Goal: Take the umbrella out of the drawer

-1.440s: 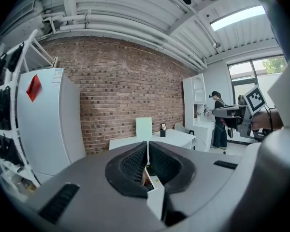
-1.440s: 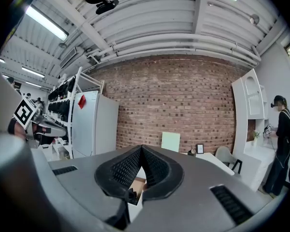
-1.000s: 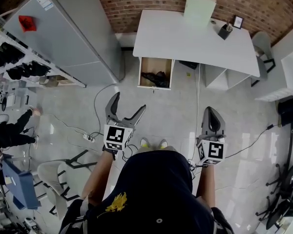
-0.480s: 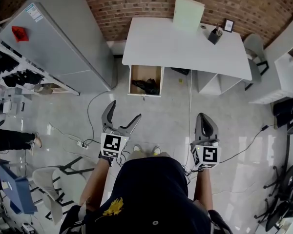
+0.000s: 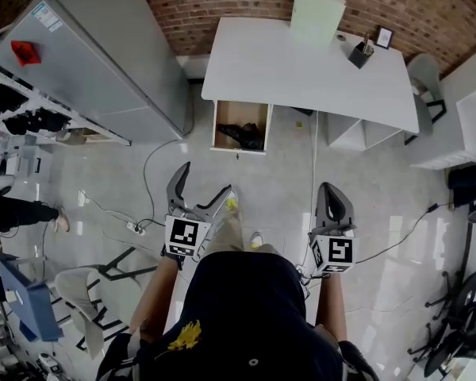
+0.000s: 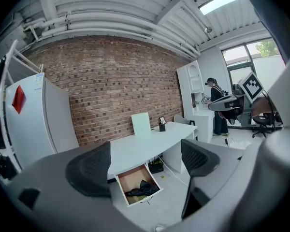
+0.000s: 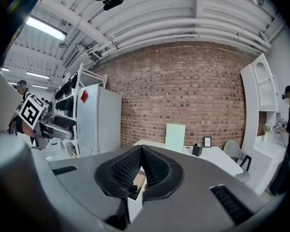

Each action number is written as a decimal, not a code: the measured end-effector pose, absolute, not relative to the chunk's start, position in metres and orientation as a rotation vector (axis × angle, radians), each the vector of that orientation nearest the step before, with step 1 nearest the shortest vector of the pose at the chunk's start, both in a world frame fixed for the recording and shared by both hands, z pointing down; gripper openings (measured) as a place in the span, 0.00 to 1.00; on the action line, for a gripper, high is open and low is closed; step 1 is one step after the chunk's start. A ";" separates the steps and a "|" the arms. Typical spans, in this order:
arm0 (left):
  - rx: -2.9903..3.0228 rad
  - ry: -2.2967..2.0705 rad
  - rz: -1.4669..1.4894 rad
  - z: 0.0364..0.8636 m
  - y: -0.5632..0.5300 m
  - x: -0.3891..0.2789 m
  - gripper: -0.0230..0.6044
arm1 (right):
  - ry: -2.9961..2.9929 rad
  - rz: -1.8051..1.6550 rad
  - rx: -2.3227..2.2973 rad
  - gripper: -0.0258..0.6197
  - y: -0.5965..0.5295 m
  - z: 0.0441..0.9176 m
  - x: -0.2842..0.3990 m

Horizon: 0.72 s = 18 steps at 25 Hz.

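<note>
A dark folded umbrella lies in the open wooden drawer under the white desk, far ahead of me. The left gripper view frames the umbrella in that drawer between its jaws. My left gripper is open and empty, held over the floor well short of the drawer. My right gripper is shut with nothing in it, level with the left one and off to the right.
A grey refrigerator stands left of the desk. On the desk are a pale green board, a pen holder and a small frame. Cables and a power strip lie on the floor at left. A chair stands at right.
I have taken a step: a shoe and leg now show between the grippers. The desk and drawer shifted slightly in view. Both grippers keep their poses.
</note>
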State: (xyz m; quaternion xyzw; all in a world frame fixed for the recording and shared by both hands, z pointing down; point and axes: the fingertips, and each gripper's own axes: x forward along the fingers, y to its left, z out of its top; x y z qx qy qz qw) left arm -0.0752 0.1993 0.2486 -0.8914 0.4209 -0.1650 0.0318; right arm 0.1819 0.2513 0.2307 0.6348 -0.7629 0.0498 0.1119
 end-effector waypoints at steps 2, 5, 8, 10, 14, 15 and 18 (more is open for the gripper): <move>-2.763 1.279 -0.496 0.255 0.182 -0.076 0.76 | -2.220 0.146 1.869 0.08 0.238 0.235 0.179; -2.796 1.255 -0.469 0.263 0.147 -0.079 0.76 | -2.184 0.142 1.892 0.08 0.206 0.236 0.175; -2.810 1.221 -0.439 0.264 0.102 -0.085 0.76 | -2.151 0.135 1.912 0.08 0.167 0.233 0.167; -2.831 1.208 -0.407 0.262 0.071 -0.090 0.76 | -2.135 0.137 1.914 0.08 0.139 0.230 0.158; -2.873 1.153 -0.368 0.264 0.018 -0.091 0.76 | -2.127 0.150 1.876 0.08 0.087 0.226 0.139; -2.891 1.134 -0.370 0.269 0.011 -0.088 0.76 | -2.121 0.156 1.856 0.08 0.079 0.227 0.135; -2.952 1.054 -0.419 0.291 -0.011 -0.074 0.76 | -2.102 0.182 1.807 0.08 0.052 0.237 0.131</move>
